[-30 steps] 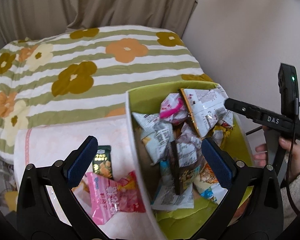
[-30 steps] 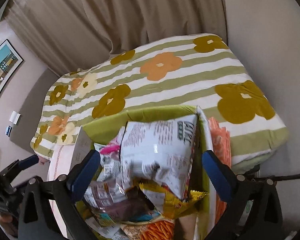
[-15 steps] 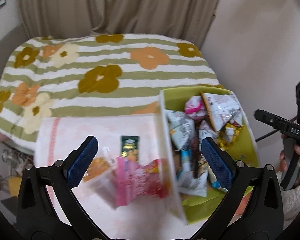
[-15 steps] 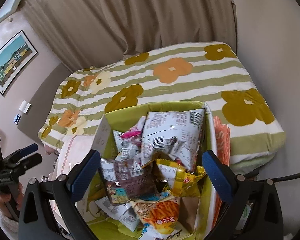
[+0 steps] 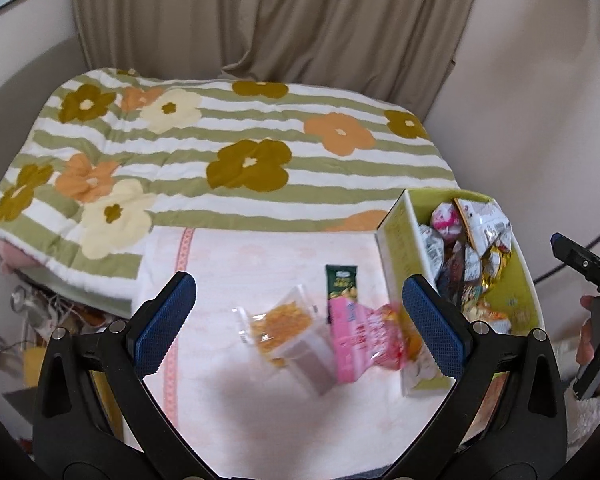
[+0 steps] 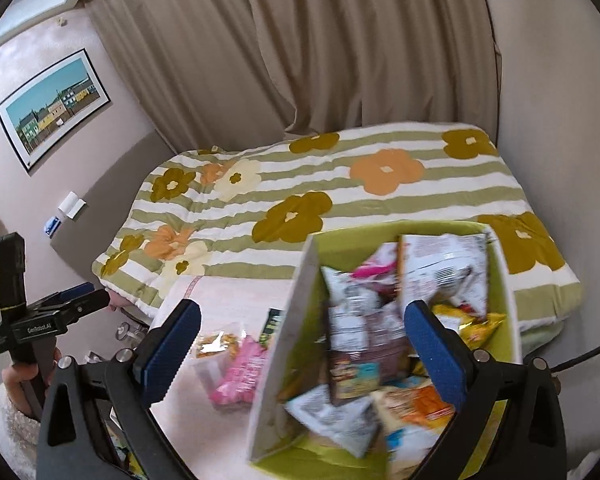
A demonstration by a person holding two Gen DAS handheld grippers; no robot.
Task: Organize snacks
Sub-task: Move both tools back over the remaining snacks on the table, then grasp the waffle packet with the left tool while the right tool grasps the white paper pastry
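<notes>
Between the left gripper's (image 5: 298, 320) wide-spread fingers now lie the pink packet (image 5: 360, 340), clear bag (image 5: 278, 322) and green bar (image 5: 340, 284); before, the snack box (image 5: 400, 240) filled that gap. The right gripper (image 6: 300, 344), also spread and empty, has pulled back above the box.

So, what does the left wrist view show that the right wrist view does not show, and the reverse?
Only the left wrist view: the dark green snack bar in full on the pale towel, and the right gripper from outside, at the frame's right edge.

Only the right wrist view: the framed picture on the wall, the orange snack bag low in the box, and the left gripper from outside.

Both: the green box full of snacks, the pink packet, the clear bag of yellow snacks, the flowered blanket, and open, empty grippers.
</notes>
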